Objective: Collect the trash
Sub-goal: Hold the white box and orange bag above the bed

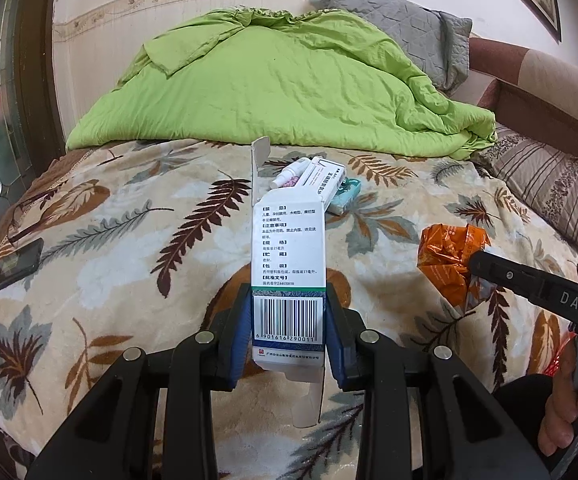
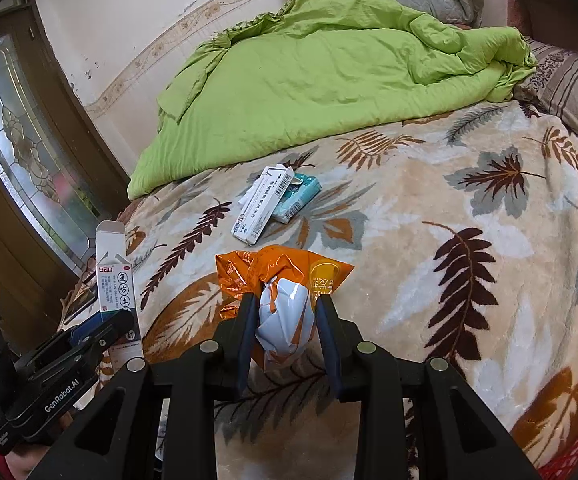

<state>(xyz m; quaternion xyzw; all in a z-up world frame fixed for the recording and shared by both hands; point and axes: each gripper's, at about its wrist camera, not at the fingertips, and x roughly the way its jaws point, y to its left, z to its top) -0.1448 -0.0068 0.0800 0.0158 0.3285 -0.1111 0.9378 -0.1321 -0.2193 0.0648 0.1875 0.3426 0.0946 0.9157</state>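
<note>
**Trash in both grippers, more on the bed**

Trash I can see: a white medicine box [image 1: 288, 264] in my left gripper [image 1: 287, 292], a crumpled orange wrapper [image 2: 285, 300] in my right gripper [image 2: 285, 300].

Left side: the blue pads [image 1: 237, 332] are clamped on the box at its barcode end. Its long axis runs straight along the fingers, pointing away from the camera toward the green quilt [image 1: 273, 92]. The far end flap stands open and upright; the near flap hangs loose below the pads. In the right wrist view the same box stands tilted, open end up.

Right side: the jaws are pressed against a white-and-orange wad of the wrapper. The rest of the foil fans out ahead of the fingertips, above the leaf-print blanket [image 2: 429, 208]. No clear long axis; it is bunched.

Still lying on the blanket, near the quilt's edge: a long white box [image 2: 263, 204], its long axis diagonal in the right wrist view, upper end resting over a small teal packet [image 2: 299, 198] that touches it. The left wrist view shows a small white bottle [image 1: 285, 176] just beside these.

A dark phone [image 1: 9, 268] lies at the blanket's left edge. A hand [image 1: 569, 408] grips the right handle.
</note>
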